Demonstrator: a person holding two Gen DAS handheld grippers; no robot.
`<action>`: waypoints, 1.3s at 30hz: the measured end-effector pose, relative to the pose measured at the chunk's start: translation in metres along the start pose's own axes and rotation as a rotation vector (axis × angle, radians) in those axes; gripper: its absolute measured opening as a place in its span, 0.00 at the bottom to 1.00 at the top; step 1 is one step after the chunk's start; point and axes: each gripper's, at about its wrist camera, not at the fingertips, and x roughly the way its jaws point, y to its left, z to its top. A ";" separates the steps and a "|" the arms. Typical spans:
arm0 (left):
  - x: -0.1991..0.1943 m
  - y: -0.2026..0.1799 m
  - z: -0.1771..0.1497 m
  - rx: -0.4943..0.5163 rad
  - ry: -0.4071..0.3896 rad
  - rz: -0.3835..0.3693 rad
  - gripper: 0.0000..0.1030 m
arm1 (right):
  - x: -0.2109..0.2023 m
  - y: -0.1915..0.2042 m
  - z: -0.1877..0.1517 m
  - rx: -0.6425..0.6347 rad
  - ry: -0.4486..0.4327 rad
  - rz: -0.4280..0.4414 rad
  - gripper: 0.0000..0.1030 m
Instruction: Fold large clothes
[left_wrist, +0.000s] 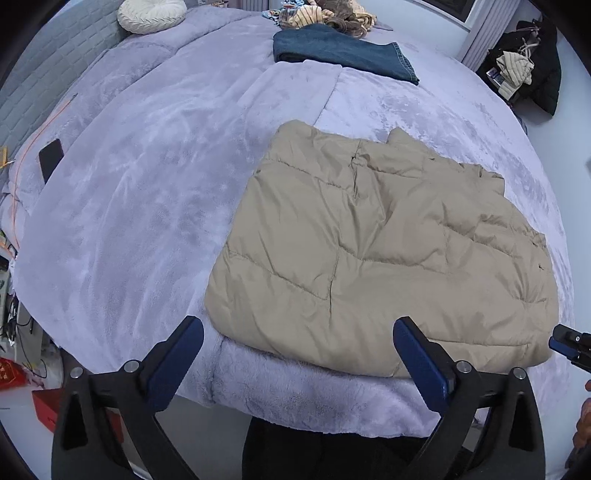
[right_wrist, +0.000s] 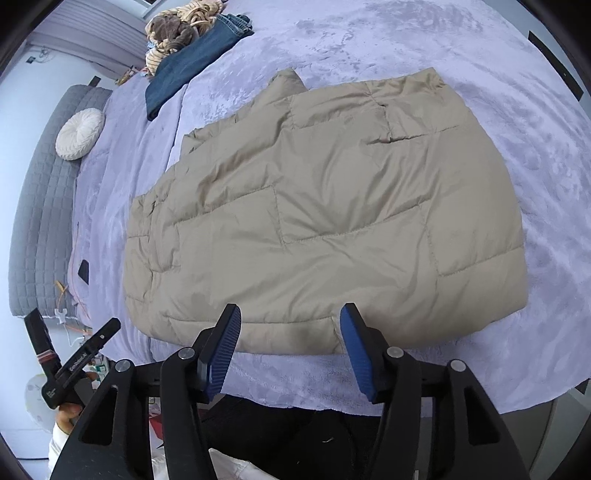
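A plush lavender blanket covers the bed. On the blanket's far part lie folded dark blue jeans, with a heap of striped and brown clothes just behind them. A round cream pleated cushion rests by the grey quilted headboard.

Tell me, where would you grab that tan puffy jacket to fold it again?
Probably the jacket along its near hem, coming in low from the bed's front edge. That edge lies flat and closest to both open grippers, left gripper and right gripper, one toward each corner.
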 end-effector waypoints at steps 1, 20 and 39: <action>0.002 -0.001 0.002 0.012 0.009 -0.002 1.00 | 0.000 0.001 -0.002 0.003 -0.003 -0.002 0.59; 0.053 0.047 0.067 0.131 0.112 -0.046 1.00 | 0.058 0.083 0.007 0.075 -0.019 -0.043 0.79; 0.117 0.072 0.103 0.103 0.192 -0.206 1.00 | 0.105 0.119 0.028 0.063 0.004 -0.052 1.00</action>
